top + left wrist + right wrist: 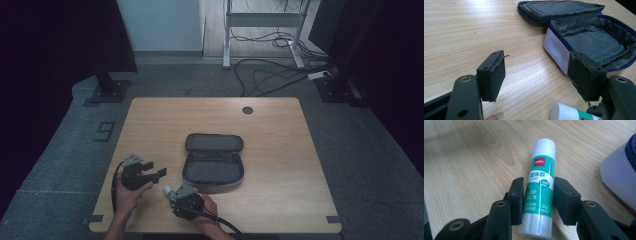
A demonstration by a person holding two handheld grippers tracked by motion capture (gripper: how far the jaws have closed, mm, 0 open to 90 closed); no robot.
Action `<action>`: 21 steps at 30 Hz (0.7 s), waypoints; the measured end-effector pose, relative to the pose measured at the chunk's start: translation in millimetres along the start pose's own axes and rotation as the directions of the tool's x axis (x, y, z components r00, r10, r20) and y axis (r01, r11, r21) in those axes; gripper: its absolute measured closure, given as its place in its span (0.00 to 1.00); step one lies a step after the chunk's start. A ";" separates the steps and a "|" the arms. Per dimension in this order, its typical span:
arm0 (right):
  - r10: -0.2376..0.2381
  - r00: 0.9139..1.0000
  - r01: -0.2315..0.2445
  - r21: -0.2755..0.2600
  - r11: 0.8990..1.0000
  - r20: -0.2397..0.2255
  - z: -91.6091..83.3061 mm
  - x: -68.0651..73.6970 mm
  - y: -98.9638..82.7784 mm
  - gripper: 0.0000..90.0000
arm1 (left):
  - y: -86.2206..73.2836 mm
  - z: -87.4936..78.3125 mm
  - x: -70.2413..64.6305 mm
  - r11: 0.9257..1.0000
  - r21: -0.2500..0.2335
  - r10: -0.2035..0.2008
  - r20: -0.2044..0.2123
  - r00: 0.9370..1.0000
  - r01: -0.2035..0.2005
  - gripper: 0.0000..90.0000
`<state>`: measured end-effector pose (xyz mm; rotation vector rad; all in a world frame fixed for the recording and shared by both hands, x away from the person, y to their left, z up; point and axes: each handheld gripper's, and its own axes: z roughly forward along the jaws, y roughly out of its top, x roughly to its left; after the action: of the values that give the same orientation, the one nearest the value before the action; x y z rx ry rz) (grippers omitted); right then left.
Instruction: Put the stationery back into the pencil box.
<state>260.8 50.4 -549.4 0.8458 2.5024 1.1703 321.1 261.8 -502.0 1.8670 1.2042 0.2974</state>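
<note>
Our right tool [537, 200] grips a glue stick [539, 186], its long axis running out between the jaws. The open pencil case [214, 162] lies just beyond to its right. Our left tool [536, 77] is open, empty, over the desk [280, 145].

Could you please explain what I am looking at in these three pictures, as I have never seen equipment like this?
A person sits at a light wooden table, holding a handheld two-jaw tool in each hand. One picture is taken from above; the other two come from cameras riding on each tool, looking along its black jaws. The left gripper is open and holds nothing. The right gripper has its jaws closed on a green and white glue stick, low over the table. Beside them lies an open grey fabric pencil case with blue zip, unzipped, nothing visible inside.
</note>
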 end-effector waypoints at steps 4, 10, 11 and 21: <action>-0.003 1.000 0.004 -0.001 1.000 0.003 -1.2 -1.6 -0.7 0.71 | 0.0 0.1 0.2 1.000 0.002 0.001 0.000 1.000 -0.001 0.34; 0.000 1.000 0.000 -0.021 1.000 -0.002 -5.3 -6.1 0.3 0.72 | -0.2 -1.7 2.3 1.000 -0.004 -0.007 0.001 1.000 0.007 0.34; 0.001 1.000 -0.001 -0.027 1.000 -0.007 -7.1 -7.3 1.2 0.72 | -0.2 -2.1 2.6 1.000 -0.006 -0.007 -0.001 1.000 0.007 0.34; 0.014 0.999 -0.016 -0.042 0.999 -0.040 -21.5 -17.1 3.5 0.72 | -1.2 1.1 1.1 1.000 0.009 0.002 0.004 1.000 -0.003 0.35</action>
<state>266.2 28.7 -533.1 0.8400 2.4972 1.2526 321.6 262.4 -503.8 1.8759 1.2025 0.2903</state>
